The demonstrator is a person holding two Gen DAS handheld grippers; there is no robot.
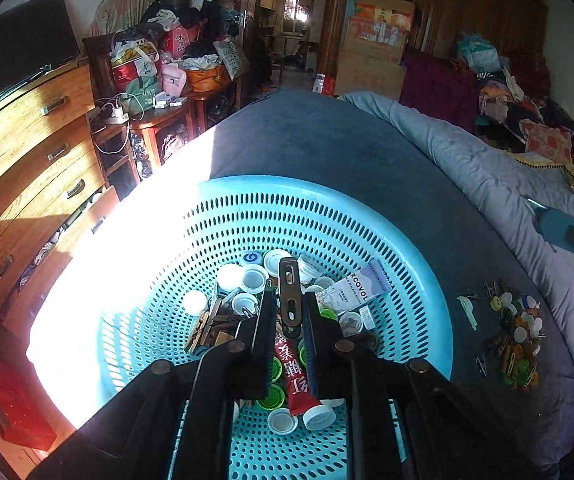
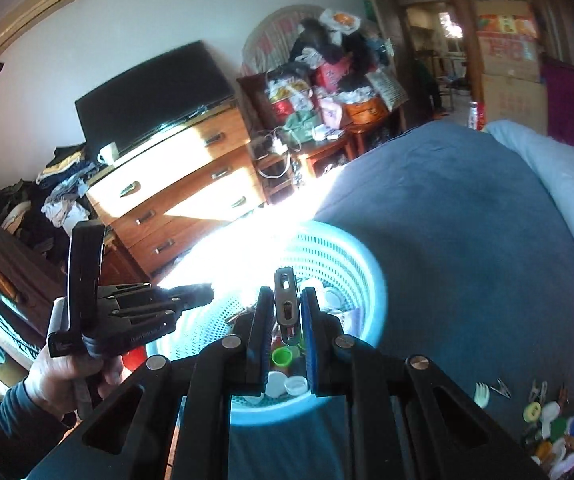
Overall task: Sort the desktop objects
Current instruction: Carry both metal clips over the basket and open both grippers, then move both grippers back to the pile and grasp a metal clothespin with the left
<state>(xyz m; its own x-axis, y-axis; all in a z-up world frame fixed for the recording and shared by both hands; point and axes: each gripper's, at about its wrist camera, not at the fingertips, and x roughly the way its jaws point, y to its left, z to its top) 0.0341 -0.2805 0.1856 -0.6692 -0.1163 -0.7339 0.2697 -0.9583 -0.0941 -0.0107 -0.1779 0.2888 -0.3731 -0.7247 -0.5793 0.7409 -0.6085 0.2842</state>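
Two hand-held claws hang over a blue perforated basket [image 1: 367, 216] on a bed covered in dark blue cloth [image 1: 327, 140], each closed on a brown metal clip.

The left claw [image 1: 290, 320] has its jaws pinched tight on its metal clip [image 1: 289, 296], which stands upright over the middle of the basket. The right claw [image 2: 285, 320], seen from its own camera, is likewise clamped on a second metal clip [image 2: 285, 304], poised above the basket's near rim at about 6 o'clock from the basket's centre. At 9 o'clock in that view a person's hand [image 2: 67, 372] grips the handle of the left claw.

The sorting looks well advanced but unfinished. The basket already holds a heap: white bottle caps [image 1: 253, 278], green caps [image 1: 271, 396], a red tube with a white cap [image 1: 297, 376], a pale carton [image 1: 361, 286] and wooden clothespegs [image 1: 203, 328]. Neither clip has been released yet, so both remain to go in.

Outside the basket, at roughly 3 o'clock from it in the left view, a loose pile of caps and pegs [image 1: 519, 340] lies on the bed cloth, well apart from the rim, with a small white plastic piece [image 1: 467, 309] between pile and basket. That pile, by the look of it, is what is left to collect.
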